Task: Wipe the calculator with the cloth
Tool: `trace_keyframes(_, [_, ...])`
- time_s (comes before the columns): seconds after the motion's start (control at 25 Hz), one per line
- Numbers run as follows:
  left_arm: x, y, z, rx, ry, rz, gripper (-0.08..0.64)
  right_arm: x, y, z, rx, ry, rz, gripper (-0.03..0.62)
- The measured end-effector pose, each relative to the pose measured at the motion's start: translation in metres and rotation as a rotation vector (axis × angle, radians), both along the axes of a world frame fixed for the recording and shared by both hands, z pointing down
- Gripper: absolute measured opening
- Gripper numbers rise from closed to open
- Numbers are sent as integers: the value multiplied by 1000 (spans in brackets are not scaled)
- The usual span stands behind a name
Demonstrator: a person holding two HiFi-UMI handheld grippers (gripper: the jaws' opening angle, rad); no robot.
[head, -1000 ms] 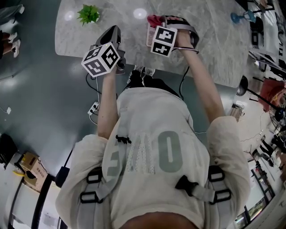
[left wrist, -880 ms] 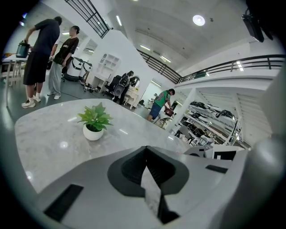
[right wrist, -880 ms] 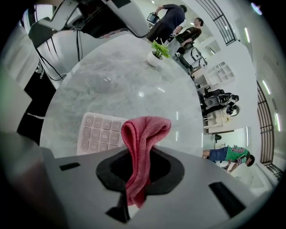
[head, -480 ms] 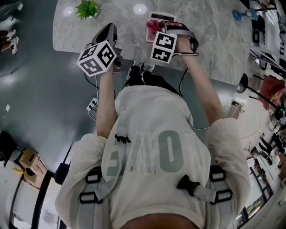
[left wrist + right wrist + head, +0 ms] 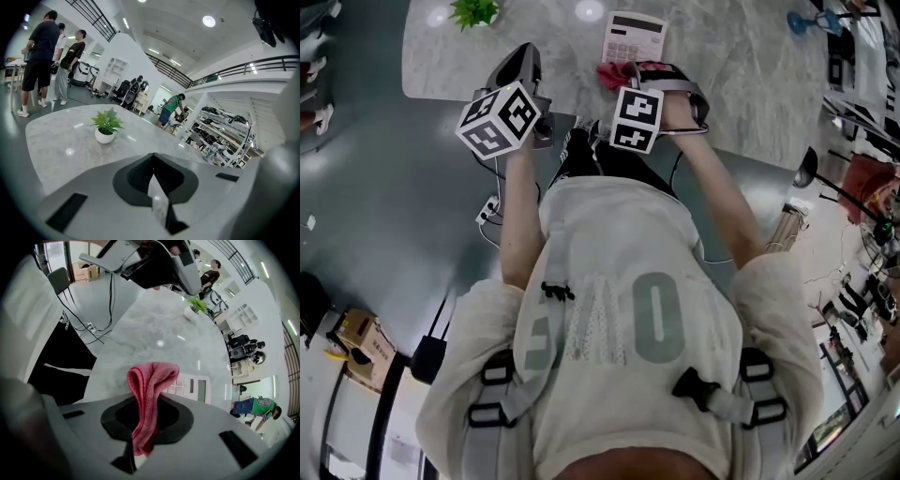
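Observation:
A white calculator point(image 5: 634, 37) lies flat on the marble table point(image 5: 741, 84), its keys and display uncovered; the right gripper view shows this calculator point(image 5: 192, 387) just beyond the cloth. My right gripper point(image 5: 625, 75) is shut on a folded red cloth point(image 5: 612, 75), which hangs at the calculator's near edge. In the right gripper view the cloth point(image 5: 149, 394) stands up out of the shut right gripper point(image 5: 143, 439). My left gripper point(image 5: 517, 67) hovers over the table's near left part, away from the calculator. In its own view the left gripper point(image 5: 155, 190) is shut and holds nothing.
A small potted plant point(image 5: 473, 11) stands at the table's far left, also seen as the plant point(image 5: 107, 125) ahead of the left gripper. The table's near edge runs just under both grippers. Cables point(image 5: 492, 211) lie on the floor. People stand beyond the table point(image 5: 44, 56).
My right gripper has drawn back toward me with the cloth, off the calculator, which now shows in full. The left gripper has barely moved.

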State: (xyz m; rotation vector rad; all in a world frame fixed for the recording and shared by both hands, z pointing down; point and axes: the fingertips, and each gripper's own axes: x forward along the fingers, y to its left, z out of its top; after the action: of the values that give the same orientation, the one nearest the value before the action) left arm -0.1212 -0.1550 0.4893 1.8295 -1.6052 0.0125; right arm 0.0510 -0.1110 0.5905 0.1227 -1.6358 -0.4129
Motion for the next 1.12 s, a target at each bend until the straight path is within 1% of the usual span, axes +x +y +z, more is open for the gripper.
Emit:
trace_keyframes(0.2, [4,5,-1,-1,3,-1,20,-1,15,4,-18,5,-21,55])
trace_keyframes(0.44, [4,3,-5,5,-3,2,20,-2,13,2,-25,-3,-24,55])
trace_keyframes(0.52, [5,-2,-10,16,-8,7,20,-2,4,-4,-3,-13,-20,55])
trace_keyframes(0.6, [5,-7,-18,31,-17,13,20,-2,-11,-16,39,-27,-9,55])
trace_keyframes(0.72, [6,-20,-37,69,-45,24,20,2,-46,-46,117,-71,43,55])
trace_keyframes(0.8, [10,-34,-58,112,-79,41,20,9,-77,-75,183,-120,96,55])
trace_keyframes(0.88, [17,-50,-83,169,-126,63,20,17,-107,-110,242,-205,169,55])
trace_keyframes(1.0, [25,-63,-122,255,-212,94,20,29,-134,-168,314,-388,305,55])
trace_keyframes(1.12, [36,-68,-163,356,-298,122,20,52,-146,-224,411,-570,431,55])
